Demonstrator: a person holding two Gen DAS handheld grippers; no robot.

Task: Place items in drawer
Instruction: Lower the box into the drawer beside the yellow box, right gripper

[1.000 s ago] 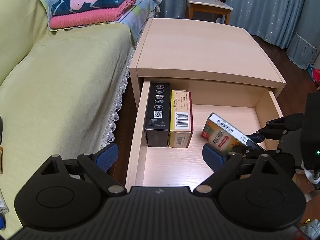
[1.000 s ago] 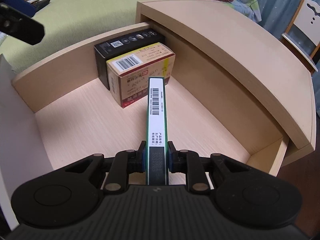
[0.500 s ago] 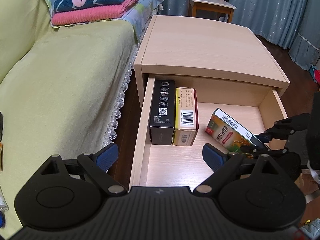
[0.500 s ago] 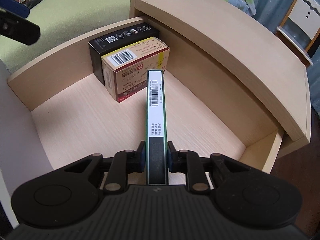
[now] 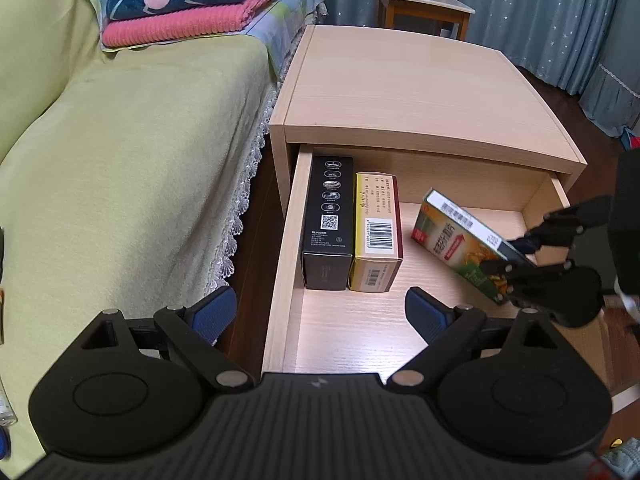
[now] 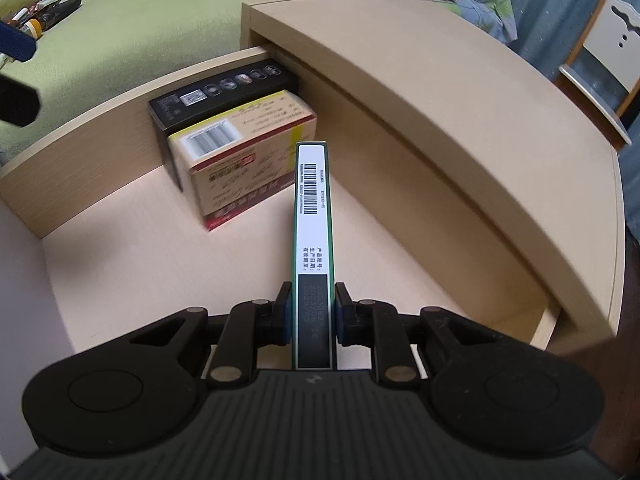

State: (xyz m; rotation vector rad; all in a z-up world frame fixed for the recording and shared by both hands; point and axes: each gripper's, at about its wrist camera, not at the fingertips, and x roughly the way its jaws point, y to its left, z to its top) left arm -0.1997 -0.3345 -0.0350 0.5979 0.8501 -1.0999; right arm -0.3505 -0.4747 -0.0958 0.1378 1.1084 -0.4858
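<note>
The nightstand's open drawer (image 5: 280, 292) (image 6: 100, 152) holds a black box (image 5: 329, 216) (image 6: 216, 92) against its left wall and a yellow-and-red box (image 5: 377, 232) (image 6: 244, 160) beside it. My right gripper (image 6: 313, 316) (image 5: 516, 256) is shut on a thin green box (image 6: 314, 216) (image 5: 460, 240), held on edge and tilted over the drawer's right half, apart from the two boxes. My left gripper (image 5: 320, 312) hangs open above the drawer's front left corner, with nothing between its blue fingertips (image 5: 424, 312).
A bed with a yellow-green cover (image 5: 120, 160) runs along the left of the nightstand (image 5: 400, 84). Folded pink and navy blankets (image 5: 188, 4) lie at its far end. A wooden chair (image 5: 424, 0) and blue curtains stand behind. Small items (image 6: 52, 4) lie on the bed.
My right gripper has drawn the green box slightly back and to the right over the drawer. My left gripper has pulled back and up a little, still open.
</note>
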